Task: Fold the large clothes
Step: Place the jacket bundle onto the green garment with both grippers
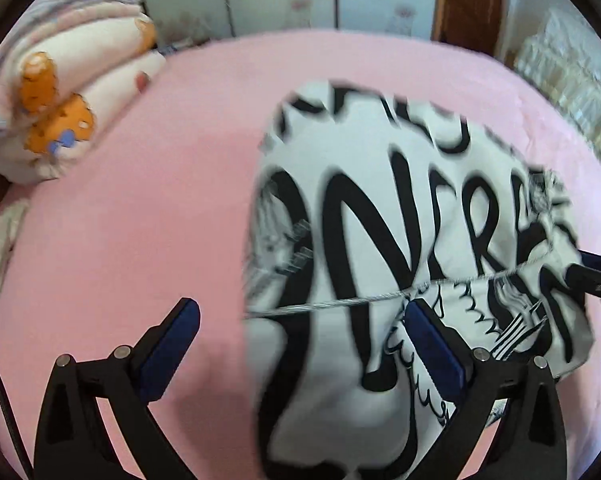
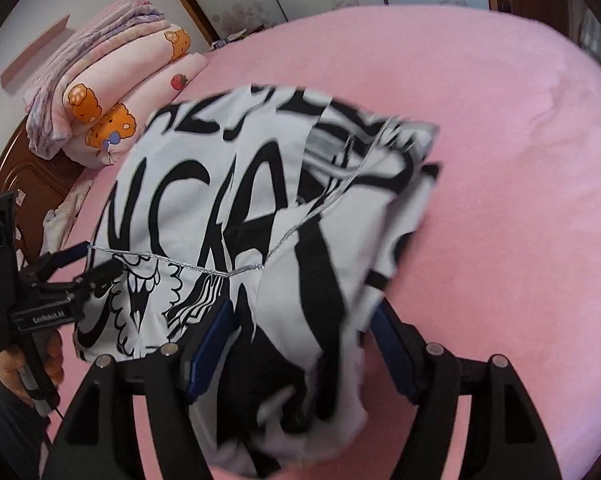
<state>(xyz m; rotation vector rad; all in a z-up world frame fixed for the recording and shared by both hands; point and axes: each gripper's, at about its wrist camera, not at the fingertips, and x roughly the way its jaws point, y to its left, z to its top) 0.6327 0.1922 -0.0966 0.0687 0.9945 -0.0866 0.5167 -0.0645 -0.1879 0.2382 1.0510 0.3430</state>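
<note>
- The left gripper (image 1: 302,344) has its fingers wide apart. One finger sits over the shirt (image 1: 412,240) and the other over the bare pink bed (image 1: 140,208). Nothing is pinched between them.
- The right gripper (image 2: 304,344) has its fingers apart too. A bunched part of the shirt (image 2: 260,216) sits between them. It looks loose, not squeezed.
- In the right view, a hand (image 2: 28,364) holds the left gripper (image 2: 88,268) at the shirt's left edge.
- The shirt is white with big black letters. It lies on the bed, already doubled over, with a stitched hem running across it.
- A fold looks just laid down and let go.
- Next, the grippers likely need to grab a new edge of the shirt and fold it again, or smooth out the bumpy part.
- Folded blankets (image 2: 112,80) sit well away at the far corner.
</note>
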